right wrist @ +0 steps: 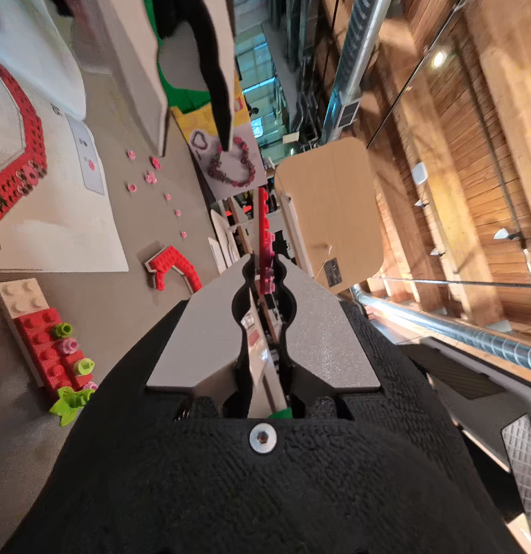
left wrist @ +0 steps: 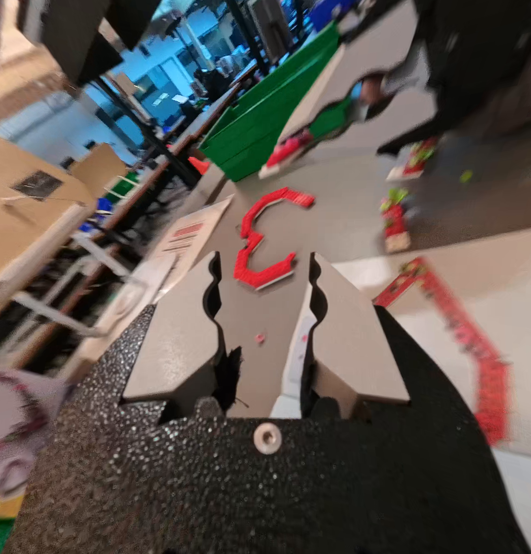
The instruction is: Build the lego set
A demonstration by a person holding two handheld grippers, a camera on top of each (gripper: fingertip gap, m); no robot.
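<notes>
My left gripper (left wrist: 265,260) is open and empty, low over the grey table. A red curved lego piece (left wrist: 258,239) lies just beyond its fingertips, and a small pink stud (left wrist: 260,338) lies on the table between its fingers. My right gripper (right wrist: 264,260) is shut on a red plate with pink flower pieces (right wrist: 265,236), held on edge in the air. The left wrist view shows the right gripper (left wrist: 306,129) farther off with that plate (left wrist: 289,147). The right wrist view shows the left gripper (right wrist: 195,150) open, above the curved piece (right wrist: 174,266).
A red lego frame (right wrist: 27,144) lies on a white instruction page (right wrist: 63,233). A red and tan assembly with green pieces (right wrist: 48,353) sits near me. Loose pink flowers (right wrist: 150,177) are scattered on the table. A green bin (left wrist: 258,126) and the set's box (right wrist: 216,132) stand behind.
</notes>
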